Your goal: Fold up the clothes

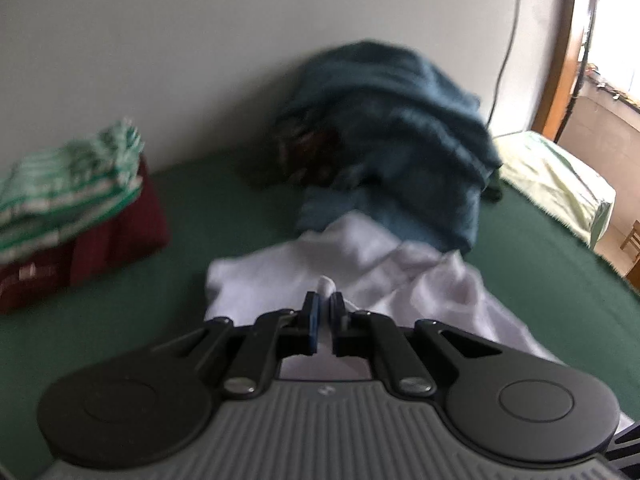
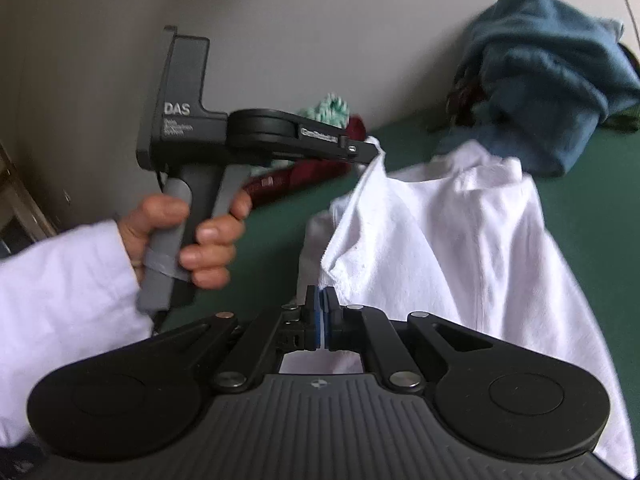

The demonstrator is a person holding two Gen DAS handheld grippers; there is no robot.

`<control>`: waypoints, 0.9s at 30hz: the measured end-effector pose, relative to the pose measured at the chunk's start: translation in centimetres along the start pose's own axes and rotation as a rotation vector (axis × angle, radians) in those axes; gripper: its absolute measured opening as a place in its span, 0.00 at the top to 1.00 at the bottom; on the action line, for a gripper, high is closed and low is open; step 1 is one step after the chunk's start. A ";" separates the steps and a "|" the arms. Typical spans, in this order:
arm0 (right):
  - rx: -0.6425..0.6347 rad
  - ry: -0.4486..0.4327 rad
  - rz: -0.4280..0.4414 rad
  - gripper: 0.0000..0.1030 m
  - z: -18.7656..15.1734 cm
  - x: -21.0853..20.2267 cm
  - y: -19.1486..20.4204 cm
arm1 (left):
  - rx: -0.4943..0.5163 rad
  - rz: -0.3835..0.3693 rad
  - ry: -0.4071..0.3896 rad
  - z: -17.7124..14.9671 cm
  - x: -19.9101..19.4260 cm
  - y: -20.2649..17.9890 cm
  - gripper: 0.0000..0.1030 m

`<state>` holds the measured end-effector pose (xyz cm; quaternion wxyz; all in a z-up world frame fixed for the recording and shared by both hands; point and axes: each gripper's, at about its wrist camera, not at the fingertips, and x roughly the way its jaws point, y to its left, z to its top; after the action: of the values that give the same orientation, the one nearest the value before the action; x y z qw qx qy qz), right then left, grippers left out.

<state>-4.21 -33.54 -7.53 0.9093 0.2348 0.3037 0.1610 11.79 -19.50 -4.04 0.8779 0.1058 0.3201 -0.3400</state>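
Where both grippers (image 2: pixel 323 300) pinch: white garment (image 2: pixel 460 232).

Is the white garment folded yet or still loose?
Still loose: the white garment hangs rumpled between the left gripper and right gripper, both pinching its edge.

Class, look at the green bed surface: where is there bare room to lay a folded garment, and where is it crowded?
Bare green sheet lies between the folded stack and the white garment; more lies right of that garment, before the pale pillow. The back by the wall is crowded by the blue heap.
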 end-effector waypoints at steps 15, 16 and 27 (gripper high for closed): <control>-0.073 0.065 0.070 0.86 -1.4 1.0 0.2 | -0.071 0.065 0.007 -6.1 -1.4 2.8 0.97; -0.082 0.019 0.071 0.85 -0.7 0.2 -0.1 | -0.082 0.065 -0.001 -6.1 -1.6 2.9 0.97; 0.052 -0.117 -0.264 0.66 7.1 2.9 -7.9 | -0.104 0.123 -0.056 -8.0 -4.1 2.6 0.97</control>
<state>3.61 -41.24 -8.03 0.9323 0.2251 0.2825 0.0181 7.27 -12.15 -7.66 0.9101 0.0699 0.3057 -0.2709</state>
